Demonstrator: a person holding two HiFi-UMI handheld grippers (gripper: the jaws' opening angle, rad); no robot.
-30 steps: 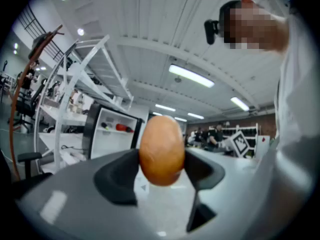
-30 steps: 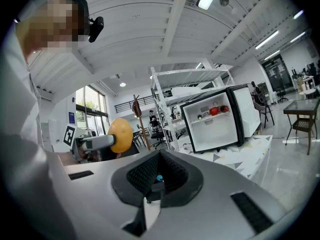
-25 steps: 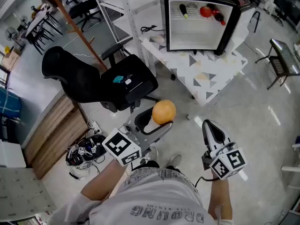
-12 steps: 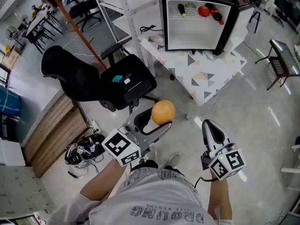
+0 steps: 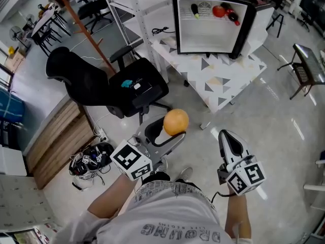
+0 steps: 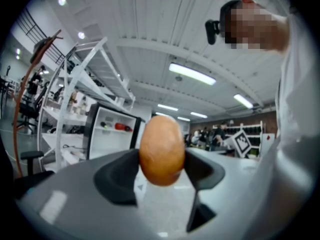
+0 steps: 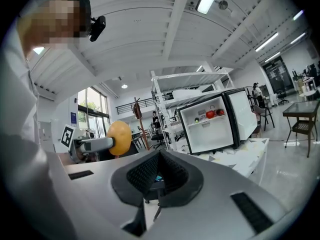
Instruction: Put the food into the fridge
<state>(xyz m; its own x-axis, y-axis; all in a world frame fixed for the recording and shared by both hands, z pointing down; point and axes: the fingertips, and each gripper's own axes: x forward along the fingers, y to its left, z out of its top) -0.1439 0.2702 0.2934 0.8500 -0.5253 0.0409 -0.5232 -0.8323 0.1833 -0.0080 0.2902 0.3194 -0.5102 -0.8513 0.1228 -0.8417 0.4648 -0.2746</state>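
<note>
At the far left a black office chair [image 5: 101, 85] stands on the floor [image 5: 264, 116], just beside the near left corner of the counter [image 5: 228, 83].

In front of the chair, the left gripper [image 5: 174, 129] is clenched on the orange [image 5: 176, 121]. Its own view shows the round fruit [image 6: 161, 150] pinched between the two dark pads, one pressing on each side. The orange hangs above the floor, well short of the counter's near edge and well apart from the fridge [image 5: 203, 37].

The fridge sits toward the far side of the counter, which has a cover patterned with triangles. Its door is swung open and its white inside faces the person. On its upper shelf lie a dark bottle-like item [image 5: 194, 10] and red food [image 5: 219, 11].

To the right, the right gripper [image 5: 227, 135] has its jaws pressed together with nothing between them [image 7: 159, 176], and it points toward the fridge.
</note>
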